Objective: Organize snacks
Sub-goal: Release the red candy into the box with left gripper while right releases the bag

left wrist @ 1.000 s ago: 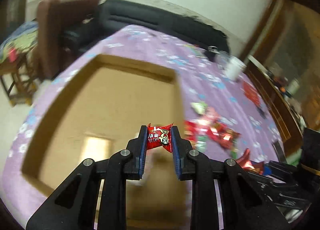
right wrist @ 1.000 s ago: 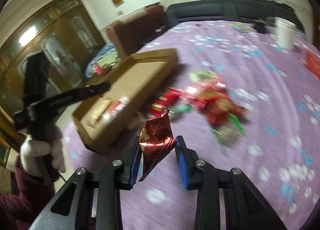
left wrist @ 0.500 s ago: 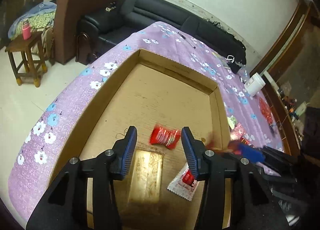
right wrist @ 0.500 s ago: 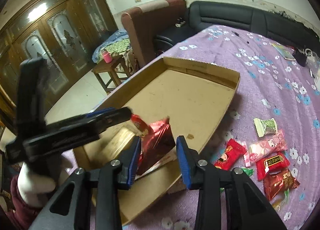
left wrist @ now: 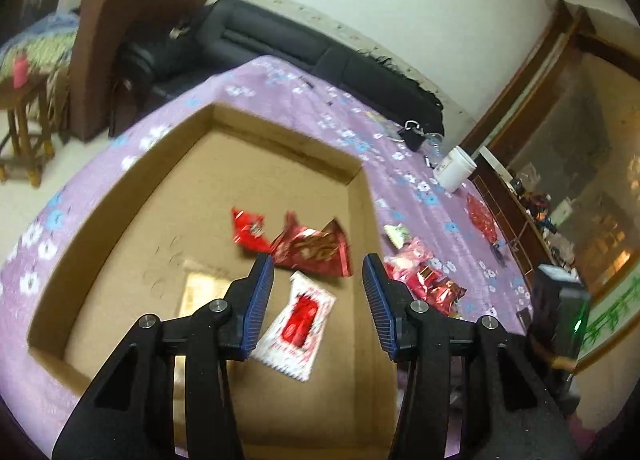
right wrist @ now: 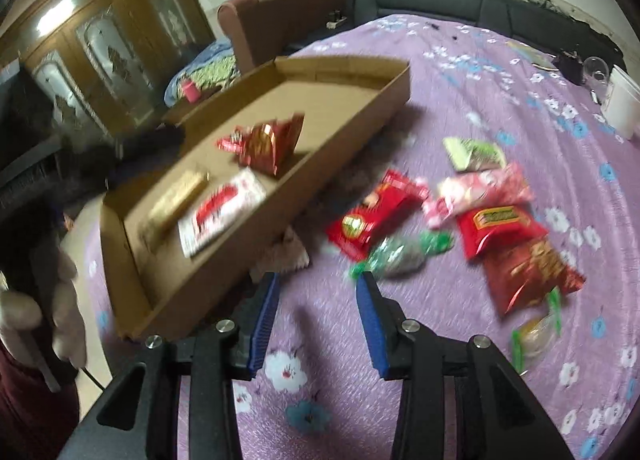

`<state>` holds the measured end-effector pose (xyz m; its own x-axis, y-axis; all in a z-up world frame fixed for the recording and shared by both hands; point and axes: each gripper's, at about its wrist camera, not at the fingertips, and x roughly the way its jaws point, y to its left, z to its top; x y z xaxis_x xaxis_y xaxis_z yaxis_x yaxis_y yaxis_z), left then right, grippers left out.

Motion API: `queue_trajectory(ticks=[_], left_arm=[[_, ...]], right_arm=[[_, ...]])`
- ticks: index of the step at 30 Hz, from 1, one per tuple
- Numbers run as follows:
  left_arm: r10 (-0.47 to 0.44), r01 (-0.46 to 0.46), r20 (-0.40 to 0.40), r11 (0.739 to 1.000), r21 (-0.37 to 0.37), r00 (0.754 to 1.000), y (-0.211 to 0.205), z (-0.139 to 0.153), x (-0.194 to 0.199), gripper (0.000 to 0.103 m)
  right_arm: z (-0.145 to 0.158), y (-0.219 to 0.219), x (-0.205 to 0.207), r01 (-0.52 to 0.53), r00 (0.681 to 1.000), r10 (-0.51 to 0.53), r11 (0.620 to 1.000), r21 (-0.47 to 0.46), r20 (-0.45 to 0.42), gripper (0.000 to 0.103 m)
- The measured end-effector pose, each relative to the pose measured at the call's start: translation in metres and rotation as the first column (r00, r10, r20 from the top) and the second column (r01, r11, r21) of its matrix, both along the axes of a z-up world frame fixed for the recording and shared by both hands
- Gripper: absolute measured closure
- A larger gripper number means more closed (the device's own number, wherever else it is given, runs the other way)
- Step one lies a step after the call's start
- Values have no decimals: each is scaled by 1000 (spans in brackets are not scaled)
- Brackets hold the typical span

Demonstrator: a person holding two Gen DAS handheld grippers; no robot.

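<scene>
A shallow cardboard box lies on the purple flowered cloth. In it lie a small red packet, a dark red foil packet, a white and red sachet and a gold bar. My left gripper hovers over the box, open and empty. My right gripper hangs above the cloth beside the box's near wall; its jaws are opening with nothing between them. A heap of loose snacks lies just right of it, a red packet nearest.
A white cup and a black clip stand at the cloth's far end. A black sofa and a brown armchair lie beyond the table. A gloved hand holds the left gripper at the box's left side.
The left gripper opened and dropped the small red packet into the box. The right gripper let the dark red foil packet fall into the box, then swung right and down over the cloth.
</scene>
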<state>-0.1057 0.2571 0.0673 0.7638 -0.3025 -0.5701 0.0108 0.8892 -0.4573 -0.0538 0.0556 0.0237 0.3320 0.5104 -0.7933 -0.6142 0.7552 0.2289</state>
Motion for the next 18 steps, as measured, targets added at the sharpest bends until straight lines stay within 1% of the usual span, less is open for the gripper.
queue_trajectory(ticks=[2, 3, 4, 5, 9, 12, 14, 15, 16, 17, 18], left_arm=[[-11, 8, 44, 998, 58, 999, -9, 5, 3, 57], [-14, 8, 64, 995, 102, 998, -14, 7, 7, 57], [-15, 7, 66, 992, 124, 998, -16, 5, 10, 57], [-21, 13, 56, 989, 146, 998, -19, 2, 16, 57], [-64, 66, -20, 984, 166, 998, -25, -17, 36, 57], [-113, 122, -58, 970, 211, 992, -38, -27, 43, 57], [-135, 161, -109, 946, 280, 985, -53, -36, 51, 56], [-137, 171, -126, 931, 323, 983, -60, -38, 54, 56], [-119, 160, -126, 906, 392, 985, -67, -37, 55, 56], [-92, 139, -130, 893, 429, 987, -69, -37, 58, 56], [-74, 124, -130, 892, 436, 989, -67, -37, 61, 56]], right_arm=[[-5, 4, -4, -25, 1000, 25, 1000, -13, 13, 60], [-6, 5, -6, -34, 999, 34, 999, -15, 19, 60], [-7, 7, -7, -44, 999, 44, 999, -17, 23, 60], [-8, 7, -8, -51, 998, 52, 999, -17, 26, 60], [-10, 9, -10, -72, 997, 72, 997, -15, 30, 60], [-10, 9, -11, -76, 997, 76, 997, -7, 27, 60], [-10, 9, -9, -77, 997, 77, 997, -5, 27, 60], [-10, 9, -9, -78, 996, 78, 997, -6, 30, 60], [-10, 10, -8, -79, 996, 80, 997, -7, 32, 60], [-10, 10, -8, -79, 996, 80, 997, -7, 33, 60], [-10, 10, -6, -79, 996, 79, 997, -8, 34, 60]])
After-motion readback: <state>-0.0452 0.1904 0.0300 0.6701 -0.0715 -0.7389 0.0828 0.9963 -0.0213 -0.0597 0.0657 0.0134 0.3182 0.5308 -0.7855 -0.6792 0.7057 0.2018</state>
